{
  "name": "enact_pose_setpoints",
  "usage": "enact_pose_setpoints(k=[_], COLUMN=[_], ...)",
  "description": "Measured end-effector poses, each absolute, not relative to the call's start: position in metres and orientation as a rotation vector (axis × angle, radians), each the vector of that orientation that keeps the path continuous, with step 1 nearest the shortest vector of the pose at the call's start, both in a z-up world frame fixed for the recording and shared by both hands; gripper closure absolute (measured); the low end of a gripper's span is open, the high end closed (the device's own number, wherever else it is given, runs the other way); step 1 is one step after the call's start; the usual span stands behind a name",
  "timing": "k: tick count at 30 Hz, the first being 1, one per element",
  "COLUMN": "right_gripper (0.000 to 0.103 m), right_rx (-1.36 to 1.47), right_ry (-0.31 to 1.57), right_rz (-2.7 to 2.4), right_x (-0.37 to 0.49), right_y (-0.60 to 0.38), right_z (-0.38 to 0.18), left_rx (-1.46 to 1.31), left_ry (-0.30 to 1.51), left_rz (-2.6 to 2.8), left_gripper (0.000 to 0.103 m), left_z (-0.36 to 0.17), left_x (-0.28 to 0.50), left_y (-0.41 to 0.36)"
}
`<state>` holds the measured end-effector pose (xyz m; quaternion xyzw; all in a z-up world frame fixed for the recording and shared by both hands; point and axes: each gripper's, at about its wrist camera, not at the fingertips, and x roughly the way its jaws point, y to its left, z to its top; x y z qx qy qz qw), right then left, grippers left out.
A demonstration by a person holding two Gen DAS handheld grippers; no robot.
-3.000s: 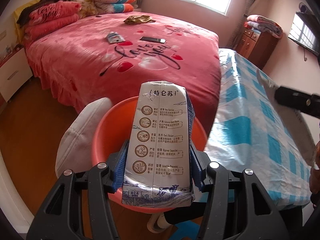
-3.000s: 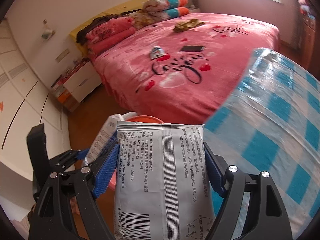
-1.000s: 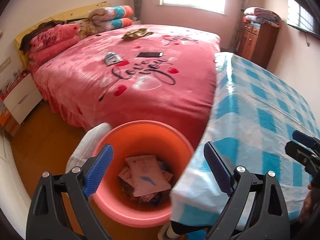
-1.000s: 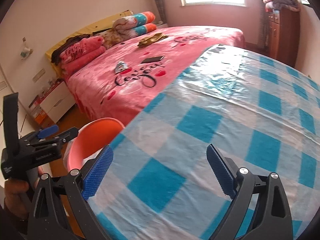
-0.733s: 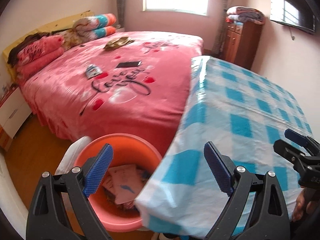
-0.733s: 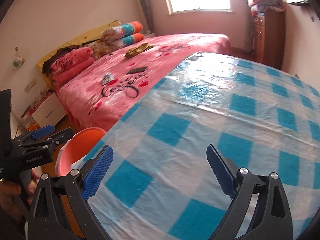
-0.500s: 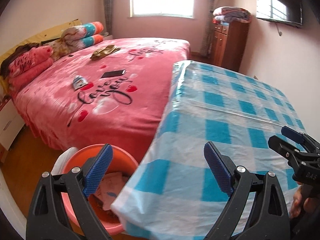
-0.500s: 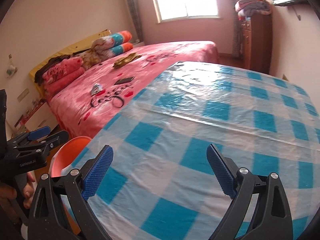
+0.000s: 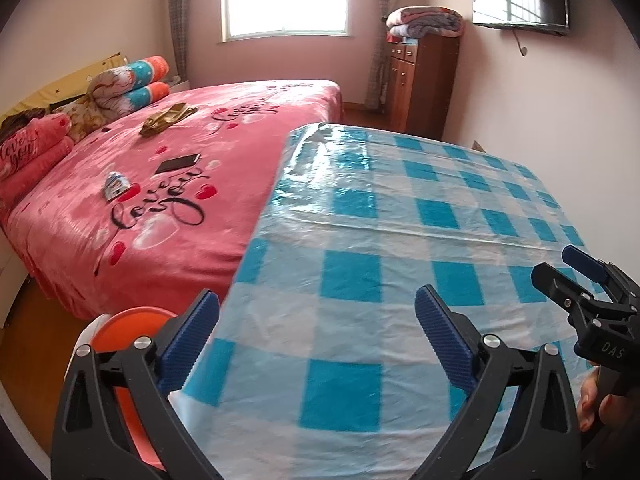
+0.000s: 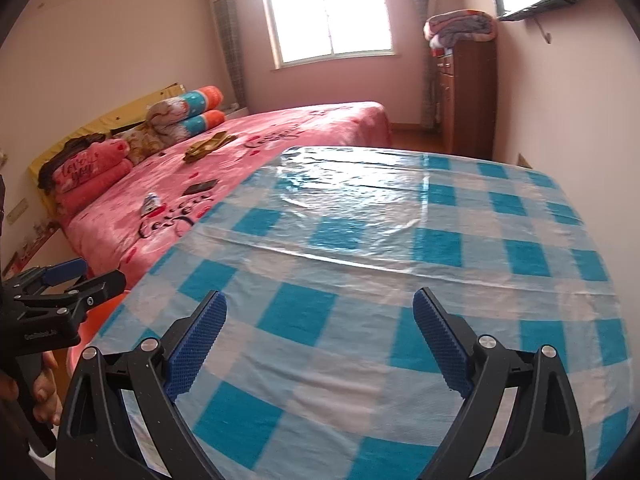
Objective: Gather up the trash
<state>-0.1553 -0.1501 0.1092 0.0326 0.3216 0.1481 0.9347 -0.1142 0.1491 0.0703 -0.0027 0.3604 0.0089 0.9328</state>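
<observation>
My left gripper (image 9: 316, 300) hovers over the near edge of the table with the blue and white checked cloth (image 9: 400, 240). Its jaws are opening, and nothing is between them. Over the same cloth, my right gripper (image 10: 320, 300) stands open and holds nothing. Each gripper shows in the other's view, the right gripper (image 9: 580, 276) at the far right and the left gripper (image 10: 68, 280) at the far left, both held by a hand. The orange bin (image 9: 120, 322) sits on the floor below the table's left corner, mostly hidden by my left finger. Its contents are hidden.
A bed with a pink cover (image 9: 180, 184) stands left of the table. On it lie a dark phone (image 9: 178, 163), a small packet (image 9: 116, 186) and an olive cloth (image 9: 168, 124). A wooden dresser (image 9: 424, 84) with folded blankets stands by the far wall.
Both grippers, which held a carton and a packet over the bin three seconds ago, now hold nothing. Both have swung right, from the bin to over the table, and the bin's contents have slipped from sight.
</observation>
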Motion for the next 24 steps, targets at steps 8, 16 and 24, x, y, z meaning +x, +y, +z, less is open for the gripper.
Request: enact_pose_setpoints(k=[8,16,24], right_gripper=[0.01,0.01,0.01], right_rx=[0.101,0.101,0.098], right_ry=[0.642,0.609,0.584], right_rz=[0.222,0.134,0.052], right_x=[-0.159,-0.168,-0.176], right_y=[-0.189,-0.223,-0.251], right_z=[0.109,0.112,0.114], left_rx=[0.034,0.066,0.111], left_ry=[0.738,0.733,0.724], left_rz=[-0.03,-0.067,-0.116], left_gripper=[0.004,0.004,0.004], left_z=[0.071,0.071,0.069], left_x=[-0.102,-0.094,-0.085], left_y=[0.109,0.072,0.029])
